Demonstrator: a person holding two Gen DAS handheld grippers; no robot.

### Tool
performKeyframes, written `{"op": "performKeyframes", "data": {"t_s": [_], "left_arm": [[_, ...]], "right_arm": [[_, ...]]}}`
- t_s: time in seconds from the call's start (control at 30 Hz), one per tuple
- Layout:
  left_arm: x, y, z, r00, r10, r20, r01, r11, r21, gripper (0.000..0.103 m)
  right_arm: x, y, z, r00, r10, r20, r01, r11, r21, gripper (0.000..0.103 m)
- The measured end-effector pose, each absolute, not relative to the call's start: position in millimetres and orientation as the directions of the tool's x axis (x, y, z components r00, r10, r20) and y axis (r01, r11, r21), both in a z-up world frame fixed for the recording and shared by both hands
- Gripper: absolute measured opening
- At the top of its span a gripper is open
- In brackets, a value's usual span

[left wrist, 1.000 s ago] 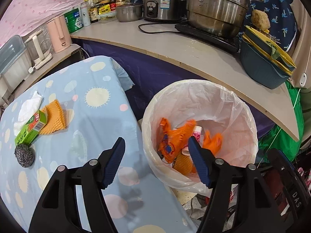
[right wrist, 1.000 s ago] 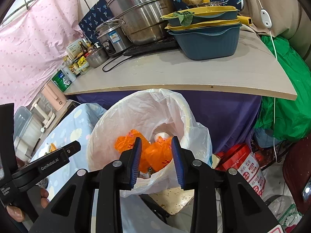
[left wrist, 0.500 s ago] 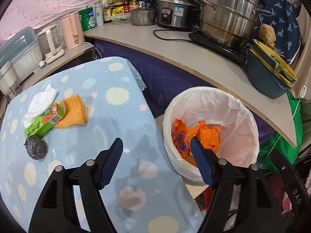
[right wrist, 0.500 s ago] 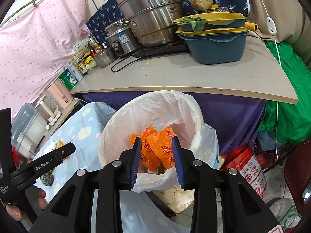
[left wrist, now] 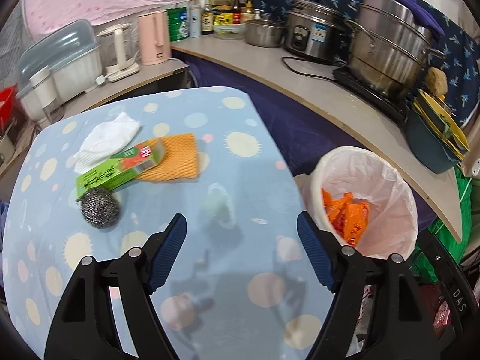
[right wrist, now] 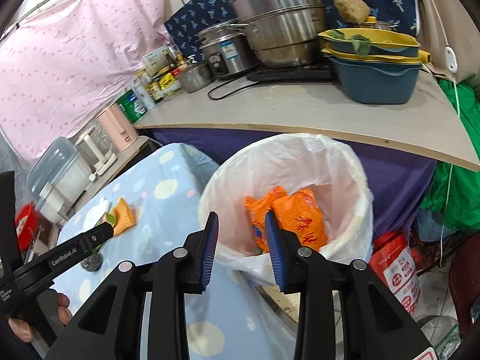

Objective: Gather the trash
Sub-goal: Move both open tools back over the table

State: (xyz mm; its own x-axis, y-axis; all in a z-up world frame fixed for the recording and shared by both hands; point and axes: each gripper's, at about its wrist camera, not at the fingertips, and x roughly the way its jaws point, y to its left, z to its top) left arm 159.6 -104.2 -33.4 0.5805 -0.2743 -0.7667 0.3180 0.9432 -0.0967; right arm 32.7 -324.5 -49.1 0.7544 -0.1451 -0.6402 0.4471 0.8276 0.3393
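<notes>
My left gripper [left wrist: 240,219] hovers over the blue spotted tablecloth [left wrist: 234,270]; its jaws are opening and nothing is between them. Ahead of it on the left lie a steel wool ball [left wrist: 99,207], a green box [left wrist: 117,171], an orange foam net [left wrist: 180,156] and a white tissue [left wrist: 108,138]. At the table's right edge stands the white-lined trash bin [left wrist: 387,174] with orange bags [left wrist: 348,219] inside. My right gripper [right wrist: 240,215] is open with a narrow gap and holds nothing, just above the bin's near rim [right wrist: 300,156], over the orange bags [right wrist: 300,222].
A curved counter [right wrist: 300,108] behind the bin carries steel pots [left wrist: 387,51], a rice cooker [left wrist: 312,39], a blue basin [right wrist: 378,81] and bottles. A pink kettle [left wrist: 154,39] stands at the back left. A red carton [right wrist: 396,267] and a green bag [right wrist: 459,186] sit right of the bin.
The left gripper has swung left from above the bin to over the table, and its jaws have widened. The right gripper has drawn back slightly from the bin, with its gap unchanged.
</notes>
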Motion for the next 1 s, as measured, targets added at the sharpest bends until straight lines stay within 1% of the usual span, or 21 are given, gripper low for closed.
{"op": "performKeyframes", "data": {"t_s": [0.17, 0.33, 0.53, 0.6, 0.73, 0.83, 1.0], "left_arm": [[167, -66, -38, 0.588, -0.238, -0.773, 0.253, 0.962, -0.103, 0.072], [177, -24, -44, 0.596, -0.195, -0.779, 0.169, 0.979, -0.115, 0.077], [188, 15, -51, 0.598, -0.150, -0.787, 0.096, 0.989, -0.115, 0.079], [191, 26, -55, 0.595, -0.136, -0.792, 0.075, 0.991, -0.113, 0.079], [199, 43, -62, 0.589, -0.114, -0.800, 0.042, 0.993, -0.111, 0.081], [205, 52, -67, 0.586, -0.097, -0.804, 0.009, 0.993, -0.113, 0.086], [217, 60, -78, 0.574, -0.084, -0.815, -0.021, 0.993, -0.117, 0.087]], "right_arm": [[50, -295, -50, 0.757, -0.101, -0.645, 0.396, 0.856, 0.331, 0.032], [68, -263, -52, 0.756, -0.057, -0.653, 0.345, 0.881, 0.324, 0.032], [90, -228, -59, 0.745, -0.013, -0.667, 0.295, 0.903, 0.313, 0.032], [97, -217, -61, 0.740, 0.000, -0.672, 0.280, 0.909, 0.308, 0.032], [109, -202, -65, 0.733, 0.022, -0.679, 0.256, 0.917, 0.306, 0.037], [120, -191, -69, 0.726, 0.040, -0.687, 0.235, 0.924, 0.302, 0.037], [139, -179, -76, 0.710, 0.063, -0.701, 0.209, 0.933, 0.295, 0.038]]}}
